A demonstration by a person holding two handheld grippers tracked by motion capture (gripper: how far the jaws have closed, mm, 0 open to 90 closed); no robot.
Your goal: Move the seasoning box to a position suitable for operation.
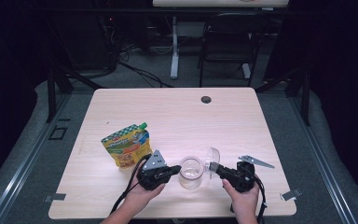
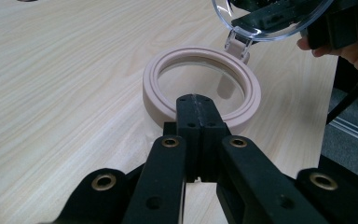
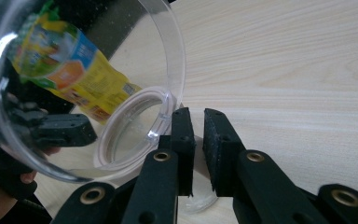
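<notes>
A clear jar [image 1: 191, 172] with a pale pink rim [image 2: 158, 79] stands near the table's front edge. Its hinged clear lid [image 1: 212, 157] is swung up on the right side. My left gripper [image 1: 177, 171] comes in from the left, and its jaws are shut together with their tip [image 2: 195, 100] at the near rim. My right gripper [image 1: 213, 169] is at the lid's hinge side. In the right gripper view its jaws [image 3: 196, 114] stand a narrow gap apart with nothing between them, and the lid [image 3: 74, 70] lies just left of them. A yellow food pouch [image 1: 127, 147] with a green cap stands to the left.
The light wood table [image 1: 177, 116] has a cable hole [image 1: 206, 99] near its far edge. A black chair [image 1: 228, 37] and a desk leg stand on the floor beyond. Both hands rest close to the table's front edge.
</notes>
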